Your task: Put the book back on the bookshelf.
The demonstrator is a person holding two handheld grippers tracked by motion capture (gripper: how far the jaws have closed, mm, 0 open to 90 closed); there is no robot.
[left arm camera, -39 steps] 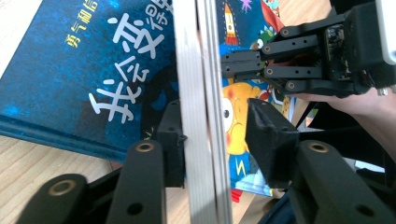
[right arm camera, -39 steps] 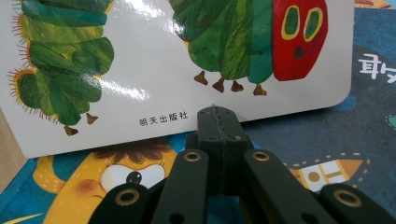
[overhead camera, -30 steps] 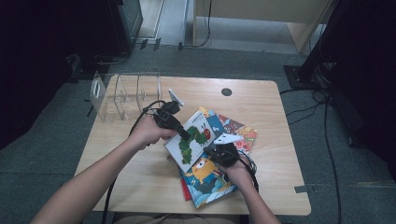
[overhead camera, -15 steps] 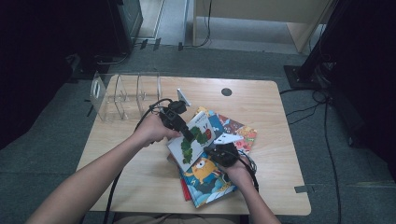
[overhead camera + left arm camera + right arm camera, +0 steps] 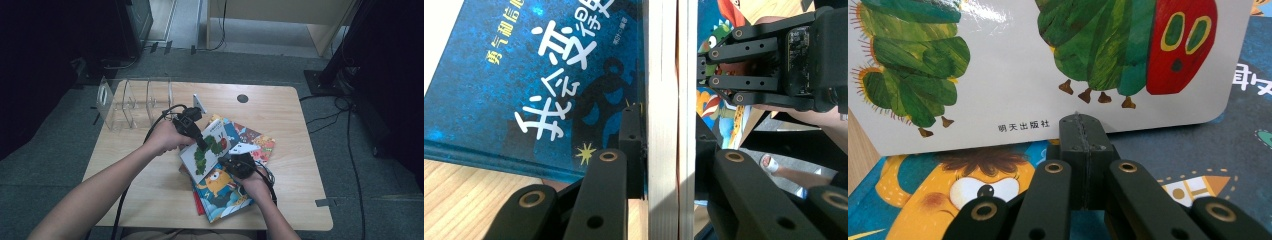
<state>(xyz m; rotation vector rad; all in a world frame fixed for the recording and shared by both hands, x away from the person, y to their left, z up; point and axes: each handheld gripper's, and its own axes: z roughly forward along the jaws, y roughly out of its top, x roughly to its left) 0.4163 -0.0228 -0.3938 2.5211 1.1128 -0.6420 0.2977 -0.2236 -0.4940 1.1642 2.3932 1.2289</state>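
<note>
The left tool [image 5: 202,145] is clamping the edge of the caterpillar board book [image 5: 210,147]; its jaws have just been closing on the thick page block, tilting it up off the pile of picture books [image 5: 225,192] under both tools on the table [image 5: 285,125]. The book is looking stiff, fairly light and glossy, so an edge grip suits. The right tool [image 5: 231,161], jaws shut and empty, is resting just beside the book's lower edge.

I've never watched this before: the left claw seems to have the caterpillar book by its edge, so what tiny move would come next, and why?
Probably lift the caterpillar book a little off the pile. The left gripper has just been closing, with the book's edge between its jaws, tilted up above the blue book. The right gripper is shut and rests at the pile, seemingly steadying it. The clear rack looks a likely destination.
</note>
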